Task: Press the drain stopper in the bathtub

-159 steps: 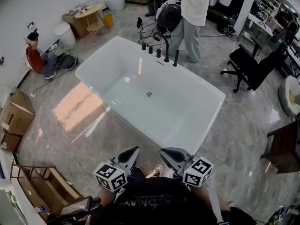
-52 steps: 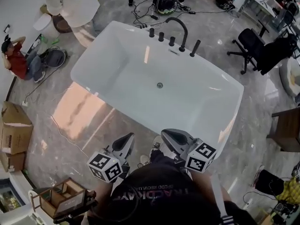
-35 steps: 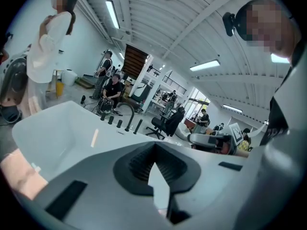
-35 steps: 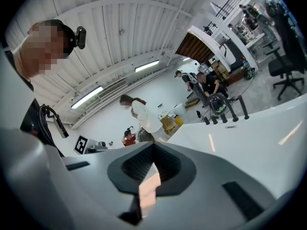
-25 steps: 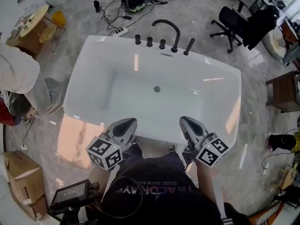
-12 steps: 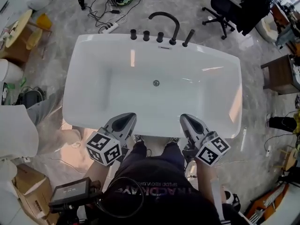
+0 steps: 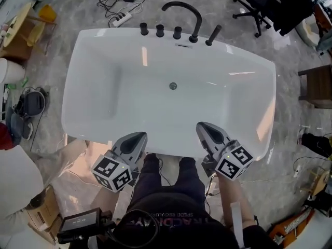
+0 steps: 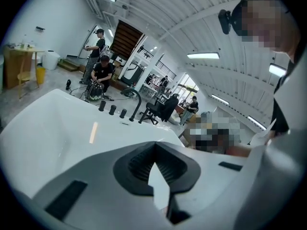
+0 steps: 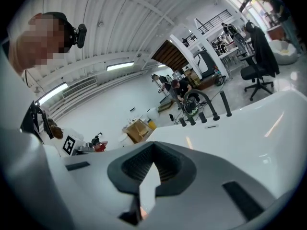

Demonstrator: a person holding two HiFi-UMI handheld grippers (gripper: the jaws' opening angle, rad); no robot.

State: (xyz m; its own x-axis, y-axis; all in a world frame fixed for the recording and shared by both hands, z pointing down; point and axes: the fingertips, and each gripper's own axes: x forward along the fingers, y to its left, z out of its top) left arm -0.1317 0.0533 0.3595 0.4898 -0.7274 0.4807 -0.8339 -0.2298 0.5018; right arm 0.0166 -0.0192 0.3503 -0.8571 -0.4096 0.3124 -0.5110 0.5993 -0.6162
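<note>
While the drain stopper in the bathtub is judged untouched, left tool and right tool are held closed, empty, by its near rim.

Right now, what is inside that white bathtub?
Only the round drain stopper shows on the floor of the bathtub, along with light reflections. The left gripper and right gripper cover small parts of the near wall, so those stay unseen.

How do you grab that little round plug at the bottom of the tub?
Its flat round top, from straight above. The drain stopper looks flat in the bathtub floor with no edge showing to pinch, so pushing down probably suits it better than grabbing.
</note>
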